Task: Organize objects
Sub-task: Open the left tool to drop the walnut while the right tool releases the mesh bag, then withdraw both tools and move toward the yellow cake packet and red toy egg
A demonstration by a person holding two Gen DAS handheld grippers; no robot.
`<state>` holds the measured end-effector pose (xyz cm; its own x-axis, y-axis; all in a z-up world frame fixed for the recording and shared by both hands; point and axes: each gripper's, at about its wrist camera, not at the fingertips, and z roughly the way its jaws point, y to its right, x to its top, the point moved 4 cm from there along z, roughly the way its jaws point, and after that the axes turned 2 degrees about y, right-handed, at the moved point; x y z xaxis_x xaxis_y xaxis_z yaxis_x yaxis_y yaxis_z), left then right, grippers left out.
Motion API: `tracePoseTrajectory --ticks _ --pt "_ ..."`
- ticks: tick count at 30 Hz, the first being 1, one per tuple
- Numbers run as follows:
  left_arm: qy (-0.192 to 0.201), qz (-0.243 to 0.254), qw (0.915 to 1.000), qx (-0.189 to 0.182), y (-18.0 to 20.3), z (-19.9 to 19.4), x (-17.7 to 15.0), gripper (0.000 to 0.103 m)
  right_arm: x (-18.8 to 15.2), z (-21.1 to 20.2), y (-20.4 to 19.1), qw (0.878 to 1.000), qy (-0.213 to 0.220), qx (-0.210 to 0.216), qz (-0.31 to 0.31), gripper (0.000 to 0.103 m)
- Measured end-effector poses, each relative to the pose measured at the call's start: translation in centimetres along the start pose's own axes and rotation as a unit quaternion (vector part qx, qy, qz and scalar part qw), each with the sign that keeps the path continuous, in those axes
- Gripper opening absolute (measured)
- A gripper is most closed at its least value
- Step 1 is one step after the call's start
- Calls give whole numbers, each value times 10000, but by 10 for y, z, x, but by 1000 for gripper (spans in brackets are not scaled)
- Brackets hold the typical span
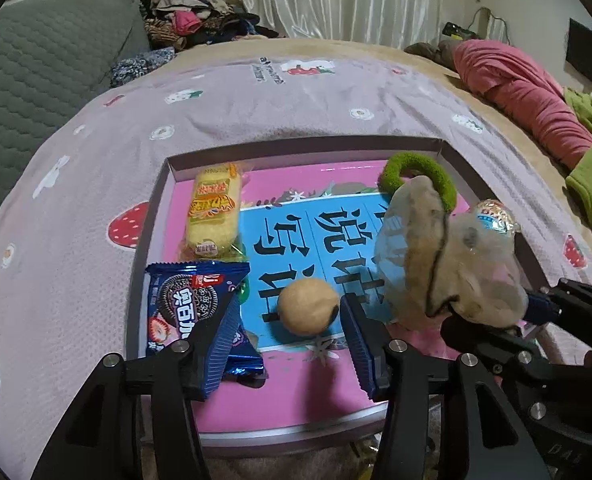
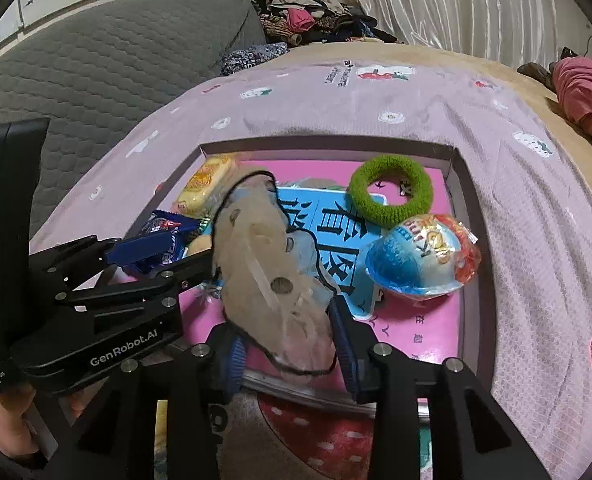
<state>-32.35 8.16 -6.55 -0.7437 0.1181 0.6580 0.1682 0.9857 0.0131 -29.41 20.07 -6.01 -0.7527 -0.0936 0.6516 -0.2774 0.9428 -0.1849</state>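
Box lid (image 1: 304,146) centre lies free between biscuit packet (image 1: 187,300) and green ring (image 1: 416,178).

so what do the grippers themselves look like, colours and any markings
Both the left gripper and right gripper are matte black angular frames with silver round bolts and ribbed blue finger pads. The left gripper's side reads "GenRobot.AI" in white, plus a small "Data Acquisition System" label.

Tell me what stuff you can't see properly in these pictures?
- Box print: both views, bag and snacks cover parts of the big characters.
- Oreo pack: left view, left gripper finger hides its corner; right view, mostly behind the left gripper.
- Egg: left view, mostly behind the bag.
- Bag contents: both views, cloudy plastic, cannot tell.
- Ball: right view, only a sliver shows.
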Motion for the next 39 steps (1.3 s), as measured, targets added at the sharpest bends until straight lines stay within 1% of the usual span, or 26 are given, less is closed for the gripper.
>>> tracePoseTrajectory --ticks 1,2,4,7,12,17,18,19,26,32,33,34,38,39 --pt "-1 7 10000 -20 0 -2 0 60 1 -2 0 10000 17 -20 4 44" --pt "16 22 10000 26 0 -5 0 70 2 -4 0 10000 22 -42 11 47" --pt "77 71 9998 145 -1 -10 2 75 5 -9 0 10000 68 -60 31 53" --pt "87 0 9999 84 -3 -15 4 75 8 -17 1 9998 132 -108 33 57" --pt "110 -10 9998 172 -7 -23 7 75 14 -32 1 9995 258 -148 61 60" --pt "176 -31 9995 266 -13 -36 11 78 18 -45 1 9993 308 -183 82 62" --pt "190 -40 9994 278 -14 -40 12 78 18 -47 0 9993 315 -188 80 64" --pt "208 -45 9993 292 -15 -44 12 79 19 -51 -1 9993 314 -191 76 66" --pt "328 -56 9988 373 -19 -75 11 82 22 -78 -8 9987 444 -250 18 68" --pt "450 -43 9979 465 -19 -106 10 83 26 -110 -18 9975 624 -333 -95 75" --pt "458 -62 9978 469 -19 -111 9 83 27 -115 -19 9972 663 -333 -92 77" --pt "475 -78 9977 468 -20 -114 10 84 28 -119 -20 9970 695 -332 -95 82" --pt "544 -59 9971 525 -21 -131 10 102 31 -136 -26 9957 815 -417 -115 87" --pt "578 -87 9968 536 -22 -137 9 102 31 -140 -27 9955 835 -443 -118 88"
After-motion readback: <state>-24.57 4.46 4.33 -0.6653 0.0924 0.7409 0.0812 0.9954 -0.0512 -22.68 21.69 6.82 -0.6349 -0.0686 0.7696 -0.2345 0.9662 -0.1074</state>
